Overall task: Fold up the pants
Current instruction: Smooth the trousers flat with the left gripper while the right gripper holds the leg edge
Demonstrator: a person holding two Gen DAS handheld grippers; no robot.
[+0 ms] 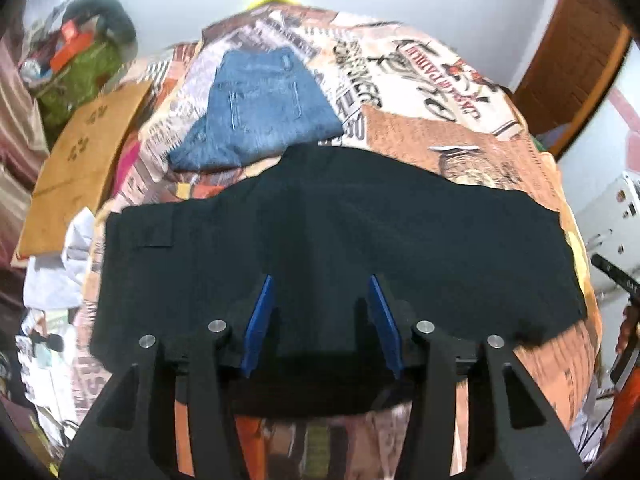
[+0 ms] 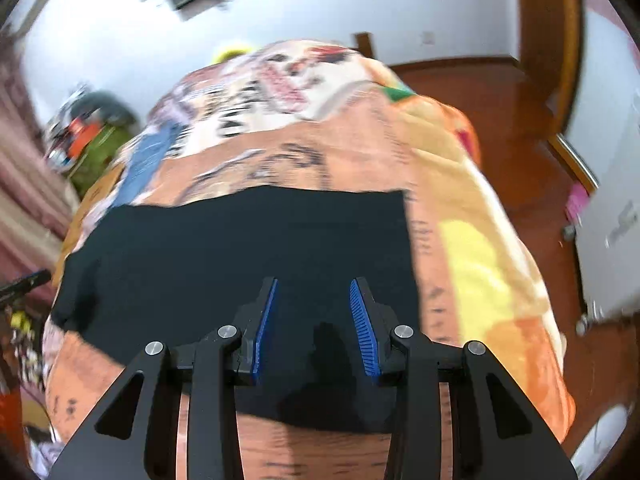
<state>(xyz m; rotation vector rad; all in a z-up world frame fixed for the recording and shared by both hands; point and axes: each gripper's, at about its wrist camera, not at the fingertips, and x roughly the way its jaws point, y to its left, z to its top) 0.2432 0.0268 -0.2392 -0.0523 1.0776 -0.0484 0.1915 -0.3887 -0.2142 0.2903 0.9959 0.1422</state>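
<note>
The black pants (image 1: 320,240) lie spread flat across a patterned blanket (image 1: 440,136) on the bed. The left gripper (image 1: 322,292) hangs just above their near edge, pointing forward and tilted down, its blue pads wide apart and holding nothing. The right gripper (image 2: 313,292) hovers likewise over the pants' other end, jaws parted and empty. Folded jeans (image 1: 260,108) rest farther back.

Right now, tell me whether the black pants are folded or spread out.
Folded at least once, I judge: the black pants lie flat on the patterned blanket as one short wide block with straight edges, no separate legs showing.
</note>
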